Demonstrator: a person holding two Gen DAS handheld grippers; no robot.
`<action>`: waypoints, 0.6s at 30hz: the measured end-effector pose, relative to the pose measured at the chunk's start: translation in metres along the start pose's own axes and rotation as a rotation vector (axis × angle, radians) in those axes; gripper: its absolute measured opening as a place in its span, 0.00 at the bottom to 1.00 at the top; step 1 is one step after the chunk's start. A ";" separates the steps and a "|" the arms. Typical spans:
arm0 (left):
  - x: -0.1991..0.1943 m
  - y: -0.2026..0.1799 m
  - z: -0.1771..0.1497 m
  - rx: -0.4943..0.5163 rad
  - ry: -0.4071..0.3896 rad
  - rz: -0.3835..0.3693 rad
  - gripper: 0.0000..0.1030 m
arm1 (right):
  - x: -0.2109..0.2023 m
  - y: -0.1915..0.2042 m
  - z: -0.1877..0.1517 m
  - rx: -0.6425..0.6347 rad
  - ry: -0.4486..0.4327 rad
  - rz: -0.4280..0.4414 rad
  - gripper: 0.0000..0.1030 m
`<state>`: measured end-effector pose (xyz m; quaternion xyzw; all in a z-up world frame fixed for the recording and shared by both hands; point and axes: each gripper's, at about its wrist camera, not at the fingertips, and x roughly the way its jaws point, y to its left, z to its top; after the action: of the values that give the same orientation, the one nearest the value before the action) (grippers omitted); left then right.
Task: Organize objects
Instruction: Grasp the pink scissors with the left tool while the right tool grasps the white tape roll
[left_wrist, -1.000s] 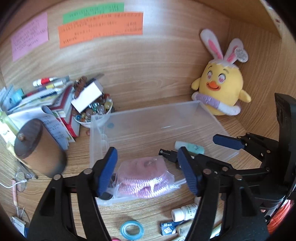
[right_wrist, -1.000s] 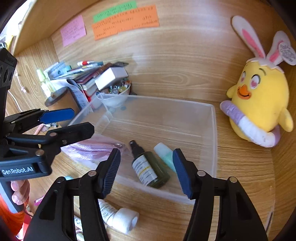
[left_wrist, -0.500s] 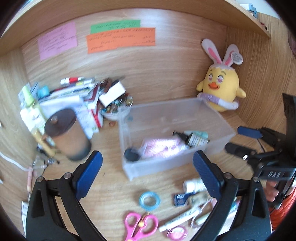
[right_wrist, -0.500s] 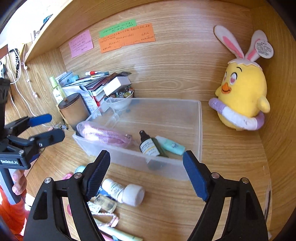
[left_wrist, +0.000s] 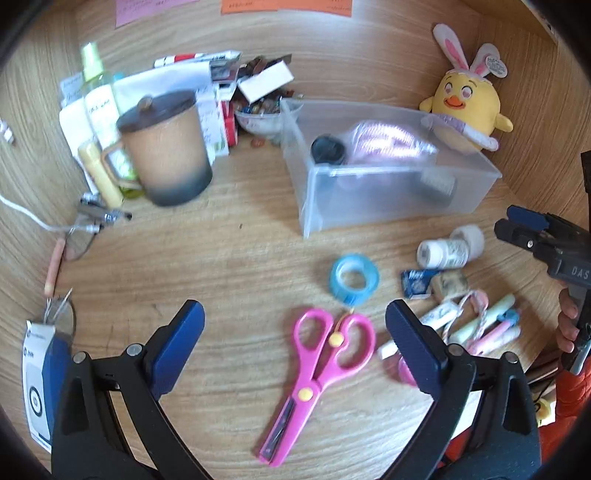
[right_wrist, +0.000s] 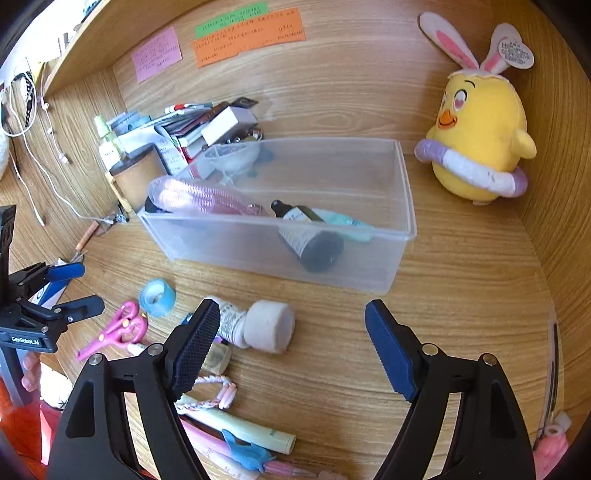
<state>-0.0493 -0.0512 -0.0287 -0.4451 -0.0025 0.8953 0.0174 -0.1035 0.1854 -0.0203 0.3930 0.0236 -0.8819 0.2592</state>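
Hovering with both tools gaping and empty, the left tool (left_wrist: 295, 334) risks nudging the tape (left_wrist: 354, 275) at 1 o'clock while grabbing the scissors (left_wrist: 320, 373), and the right tool (right_wrist: 291, 343) may roll the bottle (right_wrist: 258, 325).

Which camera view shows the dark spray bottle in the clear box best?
The right wrist view: the dark spray bottle lies in full sight in the clear box, with cap and label visible. The left wrist view shows only a dim blur through the box wall.
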 end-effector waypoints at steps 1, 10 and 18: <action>0.002 0.002 -0.006 0.004 0.011 0.007 0.97 | 0.001 0.000 -0.002 0.002 0.003 -0.004 0.76; -0.001 0.008 -0.048 0.057 0.041 0.026 0.95 | 0.020 -0.004 -0.010 0.046 0.059 0.003 0.66; 0.012 0.000 -0.049 0.080 0.072 -0.018 0.63 | 0.035 0.006 -0.006 0.032 0.091 0.040 0.48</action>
<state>-0.0177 -0.0509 -0.0673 -0.4759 0.0297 0.8779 0.0434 -0.1164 0.1664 -0.0480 0.4373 0.0133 -0.8580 0.2692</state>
